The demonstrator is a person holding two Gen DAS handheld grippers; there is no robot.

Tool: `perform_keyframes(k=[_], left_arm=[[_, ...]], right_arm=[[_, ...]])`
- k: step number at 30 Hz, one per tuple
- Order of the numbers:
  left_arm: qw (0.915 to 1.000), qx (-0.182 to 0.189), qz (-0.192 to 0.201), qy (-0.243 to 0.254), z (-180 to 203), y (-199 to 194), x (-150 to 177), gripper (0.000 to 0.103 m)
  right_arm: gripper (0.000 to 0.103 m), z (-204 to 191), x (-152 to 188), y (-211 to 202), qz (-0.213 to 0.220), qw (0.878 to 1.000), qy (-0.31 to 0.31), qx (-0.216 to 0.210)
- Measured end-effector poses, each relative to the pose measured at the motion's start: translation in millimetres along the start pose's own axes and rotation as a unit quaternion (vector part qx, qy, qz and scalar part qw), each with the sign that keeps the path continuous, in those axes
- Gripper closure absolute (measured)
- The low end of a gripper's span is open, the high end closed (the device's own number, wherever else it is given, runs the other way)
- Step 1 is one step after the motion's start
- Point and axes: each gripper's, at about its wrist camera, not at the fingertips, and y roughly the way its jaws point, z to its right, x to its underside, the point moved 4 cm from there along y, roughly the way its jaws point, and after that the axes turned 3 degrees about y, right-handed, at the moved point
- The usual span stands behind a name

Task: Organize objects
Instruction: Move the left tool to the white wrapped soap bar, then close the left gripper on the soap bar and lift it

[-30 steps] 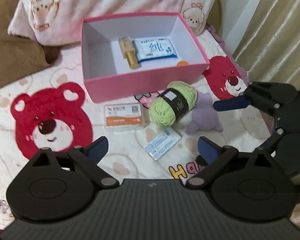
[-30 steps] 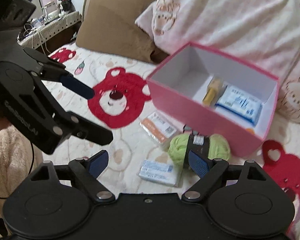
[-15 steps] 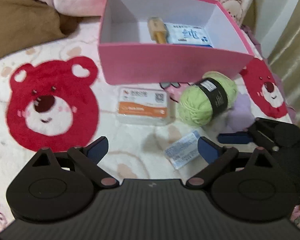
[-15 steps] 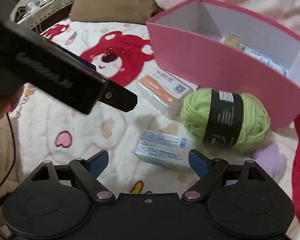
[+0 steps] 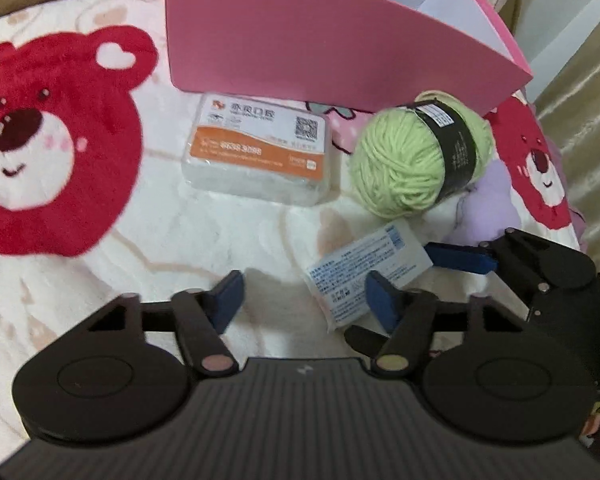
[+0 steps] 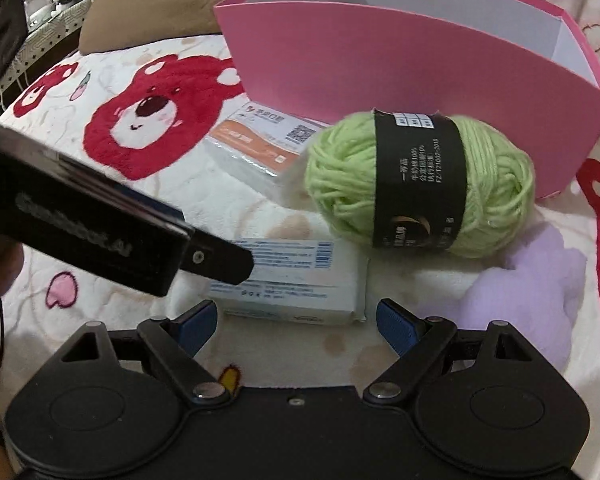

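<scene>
A pink box point(image 5: 340, 44) stands on the bear-print blanket; it also shows in the right wrist view point(image 6: 400, 68). In front of it lie an orange-and-white tissue pack point(image 5: 260, 152), a green yarn ball point(image 5: 416, 160) with a black band, and a small white-blue packet point(image 5: 364, 272). My left gripper point(image 5: 304, 300) is open and low, just short of the packet. My right gripper point(image 6: 296, 320) is open, with the packet point(image 6: 292, 280) just ahead between its fingers and the yarn point(image 6: 420, 184) beyond. The box's inside is hidden.
A purple plush point(image 6: 532, 292) lies right of the packet, beside the yarn. A brown pillow point(image 6: 148, 4) and a pink bear-print quilt lie behind the box. A curtain point(image 5: 588, 100) hangs at the right. The left gripper's body point(image 6: 100, 236) crosses the right wrist view.
Both grippers have dropped lower and moved forward toward the objects in front of the box. The packet now sits close ahead of both. Both stay open.
</scene>
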Motion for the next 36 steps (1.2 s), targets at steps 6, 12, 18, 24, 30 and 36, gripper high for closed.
perform_keyframes(k=[6,12,18,24,30,36], left_arm=[[0.9993,0.032,0.013,-0.012,8,7,9,0.072],[0.9991,0.03,0.03,0.002,15,2,12,0.073],[0.9978,0.059,0.031,0.009,25,-18,15,0.073],[0.9954,0.085,0.04,0.019,43,-47,15,0.073],[0.9943,0.083,0.063,0.022,49,-75,8,0.073],[0.9944,0.08,0.069,0.01,51,-92,7,0.073]], right_arm=[[0.038,-5,3,0,0.009,1.0,-0.016,0.012],[0.041,-5,2,-4,0.011,1.0,-0.011,0.016],[0.03,-11,4,-29,0.002,1.0,0.004,0.013],[0.022,-17,4,-63,0.025,1.0,0.002,0.015],[0.022,-19,-6,-90,0.047,0.999,-0.012,0.009],[0.022,-28,-18,-109,0.069,0.996,-0.052,0.022]])
